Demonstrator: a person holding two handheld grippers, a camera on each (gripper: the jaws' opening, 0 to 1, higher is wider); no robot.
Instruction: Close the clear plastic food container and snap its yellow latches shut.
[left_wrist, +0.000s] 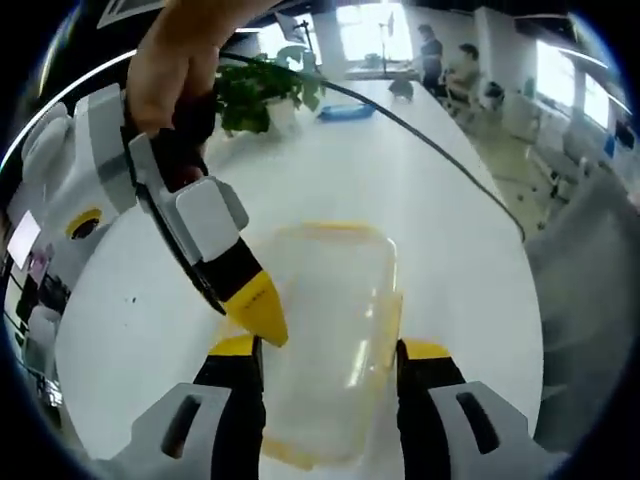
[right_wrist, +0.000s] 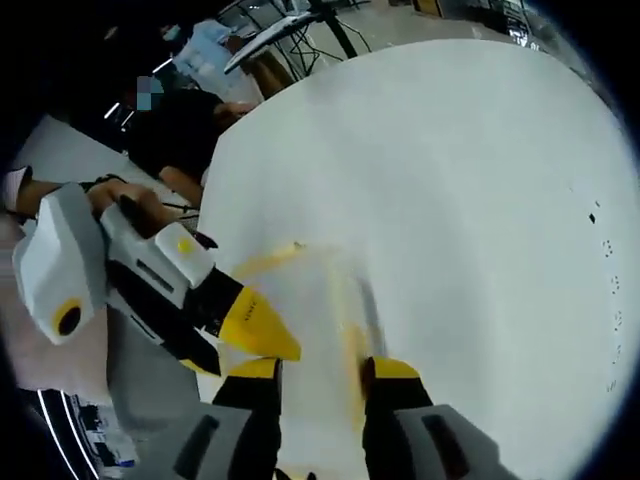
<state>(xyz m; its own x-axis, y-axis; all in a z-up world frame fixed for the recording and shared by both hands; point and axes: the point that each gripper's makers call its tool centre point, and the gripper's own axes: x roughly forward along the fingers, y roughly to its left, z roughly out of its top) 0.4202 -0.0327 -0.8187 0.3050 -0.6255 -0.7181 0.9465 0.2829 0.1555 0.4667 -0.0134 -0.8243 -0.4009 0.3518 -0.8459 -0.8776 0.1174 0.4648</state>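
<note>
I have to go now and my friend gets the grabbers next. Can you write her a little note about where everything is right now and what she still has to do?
Left gripper: jaws open, one on each side of the clear container, near its end.
Right gripper: jaws a little apart, over the container's edge; whether they touch it, I cannot tell. Its yellow tip also shows in the left gripper view, at the container's side.
The container sits on the white table. Its lid looks to be on, though the plastic is blurry.
Yellow latches run along the rim; whether any is snapped, I cannot tell.
Left to do: press every latch down and check each one.
</note>
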